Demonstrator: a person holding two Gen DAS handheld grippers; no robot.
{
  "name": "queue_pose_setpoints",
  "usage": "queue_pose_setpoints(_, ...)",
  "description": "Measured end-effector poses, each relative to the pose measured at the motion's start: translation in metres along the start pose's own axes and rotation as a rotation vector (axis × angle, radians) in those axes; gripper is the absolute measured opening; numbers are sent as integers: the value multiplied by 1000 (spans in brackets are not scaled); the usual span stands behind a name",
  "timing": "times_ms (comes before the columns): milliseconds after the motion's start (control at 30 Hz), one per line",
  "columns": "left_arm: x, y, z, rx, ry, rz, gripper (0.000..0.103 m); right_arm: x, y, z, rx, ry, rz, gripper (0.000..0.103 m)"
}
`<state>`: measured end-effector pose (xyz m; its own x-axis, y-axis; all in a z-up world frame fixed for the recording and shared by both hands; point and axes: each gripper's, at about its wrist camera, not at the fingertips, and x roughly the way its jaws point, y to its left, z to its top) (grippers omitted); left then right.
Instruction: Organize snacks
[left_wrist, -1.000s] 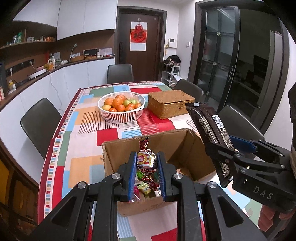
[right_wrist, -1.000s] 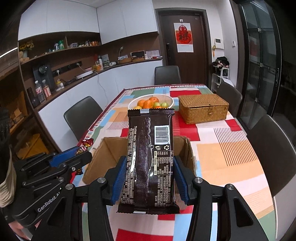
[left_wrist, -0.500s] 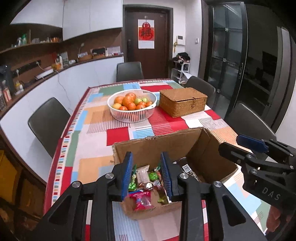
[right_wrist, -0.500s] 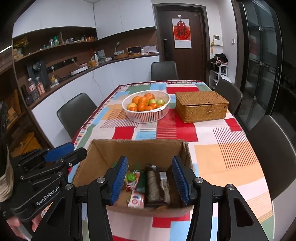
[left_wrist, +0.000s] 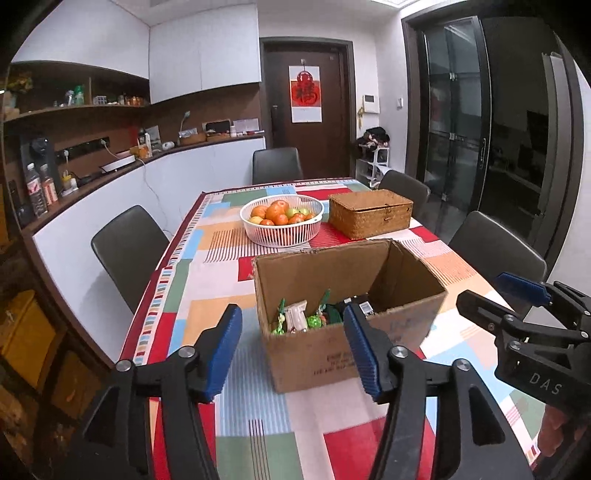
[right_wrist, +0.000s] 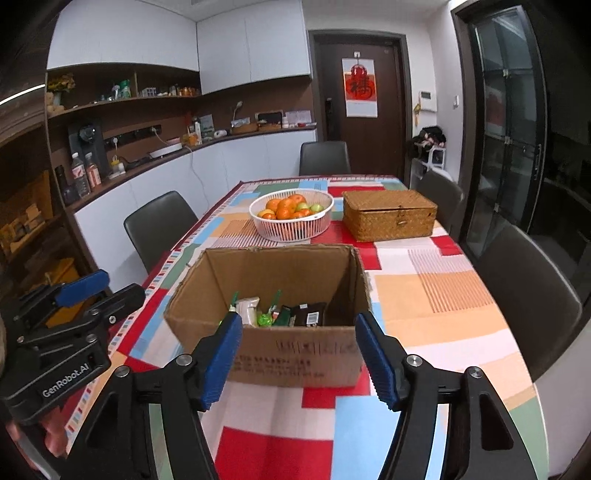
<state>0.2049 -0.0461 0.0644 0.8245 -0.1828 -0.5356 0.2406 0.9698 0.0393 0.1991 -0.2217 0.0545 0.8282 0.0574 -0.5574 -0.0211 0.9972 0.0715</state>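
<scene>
The cardboard box (right_wrist: 295, 332) stands open-topped near the near end of the table (right_wrist: 443, 295), its corrugated walls matte brown with ragged upper edges and faint print on the front face. Low inside it lie the snacks (right_wrist: 266, 314): glossy twisted candy wrappers in green, a pale packet, and a dark brown foil packet (right_wrist: 308, 314) with a white barcode, lying flat toward the right. The left gripper (left_wrist: 291, 347) hangs in front of the box, its ribbed blue pads (left_wrist: 225, 347) spread wide with nothing between them; the right gripper (right_wrist: 299, 358) is likewise spread wide and empty, its jaws framing the box front without touching it. A second ago the left jaws pinched a shiny candy bag and the right jaws clamped the dark packet upright; half a second ago both had let go but stood narrower and closer over the opening, and now both sit further back and wider. Beyond the box, toward the table's middle, a round white slatted plastic basket (right_wrist: 291, 218) holds oranges and green fruit, and just to its right is a rectangular woven wicker box (right_wrist: 388, 214) with a closed lid. The tablecloth (right_wrist: 424, 266) is a patchwork of coloured rectangles and stripes, and dark smooth chairs (right_wrist: 159, 225) line the table's edges.
</scene>
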Motion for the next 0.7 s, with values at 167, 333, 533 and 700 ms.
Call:
queue_pose_setpoints(167,-27,-3,-22,1,-19,12,70,-32,3,-21,-2,-48,-44,73)
queue_pose_setpoints(333,-48,-5,-49,-27,-2,-8,72,-57,7,-47,0,-43,-26,75)
queue_pose_setpoints(533,-67,-10,-74,-13,-1,14,78,-76,12,-74,-9,-40,-30,75)
queue_pose_setpoints(700,-78,-15,-89,-9,-12,15,85,-91,10,-92,5,-46,-47,78)
